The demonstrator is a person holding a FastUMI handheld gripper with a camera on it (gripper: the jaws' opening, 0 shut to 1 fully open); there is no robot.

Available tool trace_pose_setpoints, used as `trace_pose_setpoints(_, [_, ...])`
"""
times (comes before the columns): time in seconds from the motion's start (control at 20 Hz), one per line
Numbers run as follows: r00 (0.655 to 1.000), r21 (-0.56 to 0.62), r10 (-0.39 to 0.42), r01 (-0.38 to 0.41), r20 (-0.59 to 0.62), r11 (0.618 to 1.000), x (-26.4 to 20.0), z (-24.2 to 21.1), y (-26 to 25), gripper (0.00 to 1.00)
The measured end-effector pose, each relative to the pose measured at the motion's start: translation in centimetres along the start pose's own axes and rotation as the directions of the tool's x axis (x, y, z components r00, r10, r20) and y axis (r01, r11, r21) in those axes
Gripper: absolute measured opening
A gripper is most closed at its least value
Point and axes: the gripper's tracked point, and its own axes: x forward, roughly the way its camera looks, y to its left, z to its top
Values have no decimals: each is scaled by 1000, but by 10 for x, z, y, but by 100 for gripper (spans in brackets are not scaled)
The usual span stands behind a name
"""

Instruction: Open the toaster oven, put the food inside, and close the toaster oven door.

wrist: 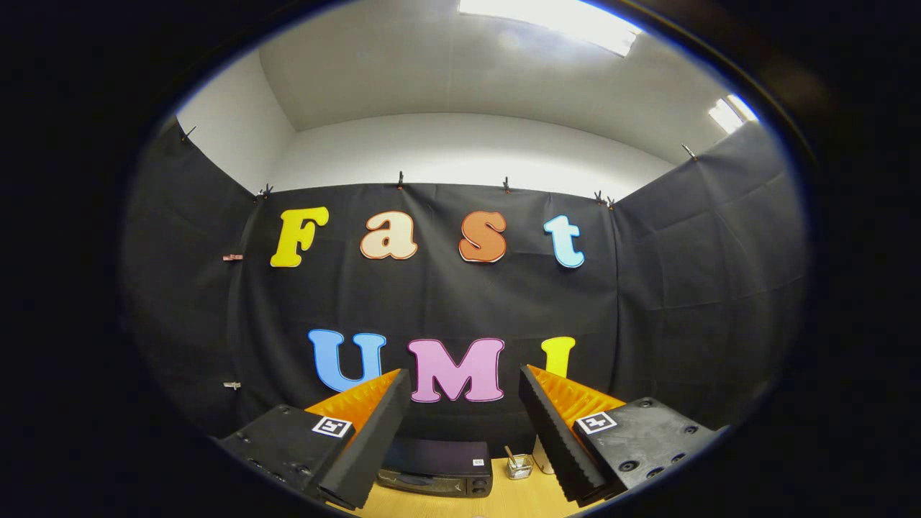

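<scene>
Claw point(465, 403) released, fingers spread wide and holding nothing, raised high, likely your start pose.
Toaster oven point(436, 467) sits at 6 o'clock between your fingers, well beyond them on the wooden table point(518, 496), door looks closed; small glass jar point(518, 465) just at its 3 o'clock.

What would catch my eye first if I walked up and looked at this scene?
First the gripper itself, its two fingers spread open with nothing between them, raised toward the black cloth wall. Far below, between the fingers, a dark toaster oven sits on a wooden table, a small glass jar beside it.
</scene>
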Motion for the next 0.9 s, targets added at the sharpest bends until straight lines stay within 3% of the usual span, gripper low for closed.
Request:
trace_pose_setpoints(0.25, [1000,-27,2,-2,0,1000,17,-7,-2,97])
trace_pose_setpoints(0.4, [999,-6,42,-42,7,999,34,-16,14,97])
trace_pose_setpoints(0.7, [985,-5,165,-165,-44,986,83,-75,52,97])
trace_pose_setpoints(0.9, [980,45,179,-175,-85,983,114,-124,58,97])
